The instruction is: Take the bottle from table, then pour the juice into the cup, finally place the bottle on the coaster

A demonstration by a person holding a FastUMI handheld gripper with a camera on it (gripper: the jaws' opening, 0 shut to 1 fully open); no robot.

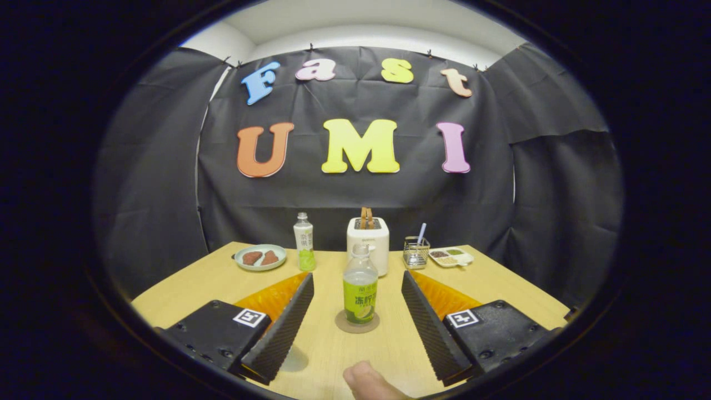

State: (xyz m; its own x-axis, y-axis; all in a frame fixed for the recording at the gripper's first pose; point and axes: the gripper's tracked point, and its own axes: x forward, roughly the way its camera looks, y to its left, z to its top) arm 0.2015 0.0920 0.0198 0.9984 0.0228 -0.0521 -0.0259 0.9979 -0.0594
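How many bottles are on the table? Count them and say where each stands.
2. One bottle stands on the coaster, between the open claw's fingers. The other bottle stands farther back, between the plate and toaster.

The camera rides on the gripper (357,311), low over the wooden table (500,283), facing the booth's cloth wall. Its wide-spread fingers flank the bottle (360,291) just ahead; the toaster (367,238) stands beyond that bottle, near the wall.

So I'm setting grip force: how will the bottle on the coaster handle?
The bottle between the open fingers looks like smooth round plastic, so probably slippery and squashy. Little liquid shows, so likely light. Tall and narrow on the coaster, it may tip if nudged.
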